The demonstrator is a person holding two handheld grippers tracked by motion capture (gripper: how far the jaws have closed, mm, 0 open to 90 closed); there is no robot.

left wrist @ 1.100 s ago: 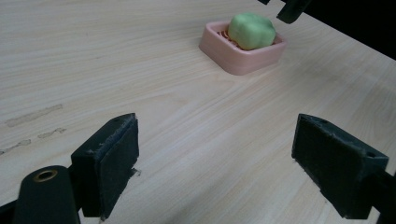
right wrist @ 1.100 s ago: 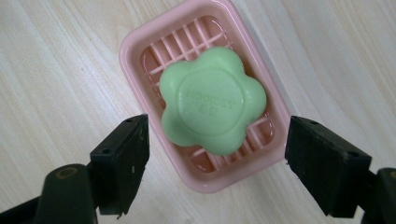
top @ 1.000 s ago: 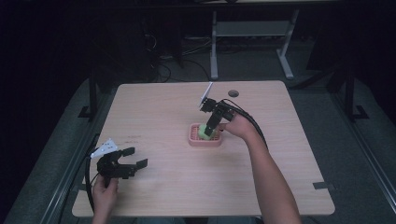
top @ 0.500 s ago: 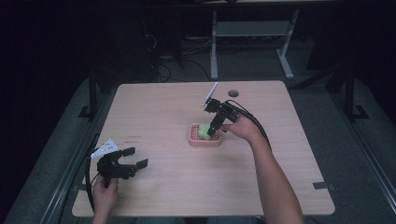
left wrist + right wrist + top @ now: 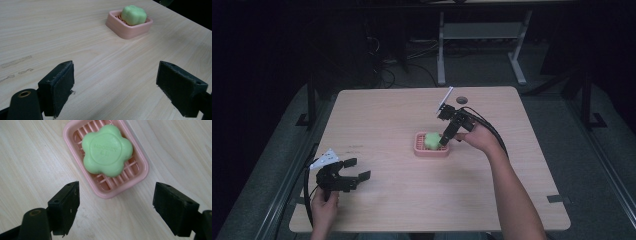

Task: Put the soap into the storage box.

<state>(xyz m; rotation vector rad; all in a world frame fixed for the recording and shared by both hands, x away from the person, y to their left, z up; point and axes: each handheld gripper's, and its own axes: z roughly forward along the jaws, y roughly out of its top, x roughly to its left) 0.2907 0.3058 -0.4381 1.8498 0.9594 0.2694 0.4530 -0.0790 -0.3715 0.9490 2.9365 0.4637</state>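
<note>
One green flower-shaped soap bar [image 5: 107, 150] sat in one pink slatted plastic soap dish [image 5: 140, 173] mid-worktop [image 5: 387, 115]. Over that dish hovered the right gripper [image 5: 115, 207], jaws spread wide, holding nothing. Well away from the dish, the left gripper [image 5: 115, 87] waited, equally wide and empty. Likely light, firm, a touch slick — best pinched across opposite petals.

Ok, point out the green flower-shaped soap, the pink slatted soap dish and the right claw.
green flower-shaped soap [image 5: 107, 150], right gripper view, embossed top.
pink slatted soap dish [image 5: 117, 190], right gripper view, near rim.
right claw [image 5: 445, 140], high view, between fingertips.
</note>
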